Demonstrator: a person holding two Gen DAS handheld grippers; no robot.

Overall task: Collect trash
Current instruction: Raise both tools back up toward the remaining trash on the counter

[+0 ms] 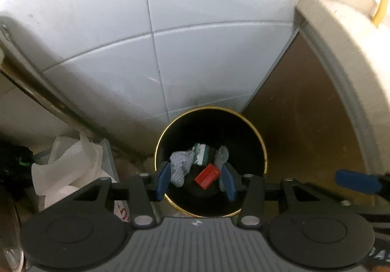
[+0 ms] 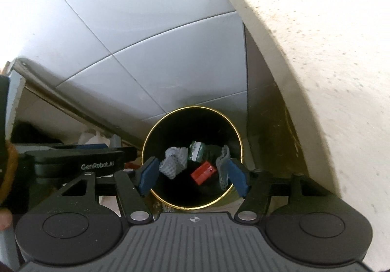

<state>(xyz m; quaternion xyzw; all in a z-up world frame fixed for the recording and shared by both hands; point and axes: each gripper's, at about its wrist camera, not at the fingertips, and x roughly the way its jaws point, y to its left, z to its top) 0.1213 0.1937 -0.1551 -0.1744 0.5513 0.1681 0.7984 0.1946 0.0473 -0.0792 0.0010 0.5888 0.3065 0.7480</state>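
A round black bin with a gold rim [image 1: 258,135] [image 2: 234,128] stands on the floor in a corner. Inside lie a red box [image 1: 206,176] [image 2: 203,172], a green and white packet [image 1: 201,153] [image 2: 195,150] and two pieces of grey foam netting [image 1: 179,166] [image 2: 173,161]. My left gripper [image 1: 197,181] hangs open and empty above the bin's mouth. My right gripper [image 2: 193,179] also hangs open and empty above it. One blue pad of the right gripper [image 1: 357,180] shows at the right of the left wrist view.
Grey wall tiles [image 1: 195,52] rise behind the bin. A pale stone counter edge [image 2: 316,64] curves over the right side. A white plastic bag [image 1: 65,164] lies left of the bin, under a metal rail [image 1: 36,94]. The left gripper's body [image 2: 80,162] is at the left of the right wrist view.
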